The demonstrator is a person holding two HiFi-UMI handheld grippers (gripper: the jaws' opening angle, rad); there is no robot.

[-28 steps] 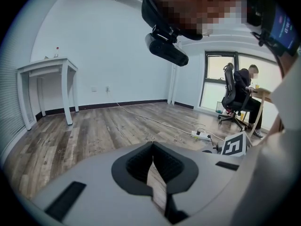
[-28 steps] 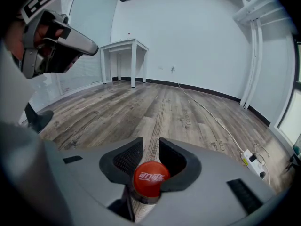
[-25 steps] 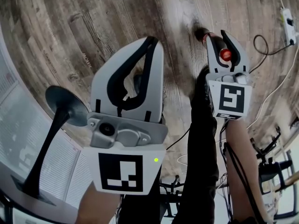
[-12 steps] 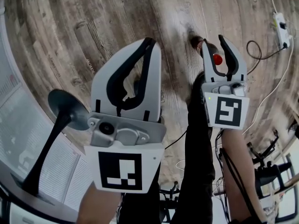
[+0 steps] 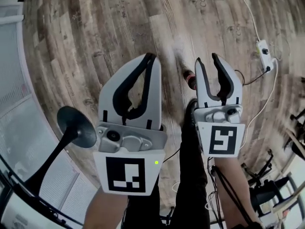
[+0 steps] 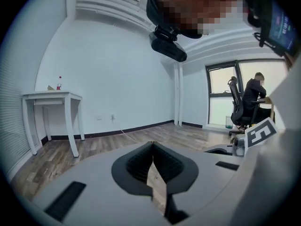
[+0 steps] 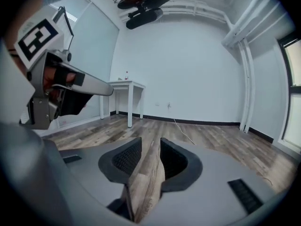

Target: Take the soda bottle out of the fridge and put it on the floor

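In the head view the soda bottle (image 5: 189, 76), dark with a red cap, stands on the wooden floor (image 5: 119, 23), seen from above. It shows just left of my right gripper (image 5: 207, 58) and well below it, outside the jaws. The right gripper is open; its jaws have just been closing a little, with only floor showing between them (image 7: 150, 144). My left gripper (image 5: 151, 56) is held high at the picture's middle. Its fingertips meet and hold nothing (image 6: 152, 144).
A white power strip (image 5: 263, 49) with its cable lies on the floor at the right. A white panel (image 5: 19, 104) and a black funnel-shaped stand (image 5: 74, 123) are at the left. Farther off are a white table (image 6: 51, 96) and a seated person (image 6: 254, 95).
Both grippers have risen away from the floor. The bottle's cap, earlier between the right jaws, now lies outside them to the left, with the bottle left standing on the floor.
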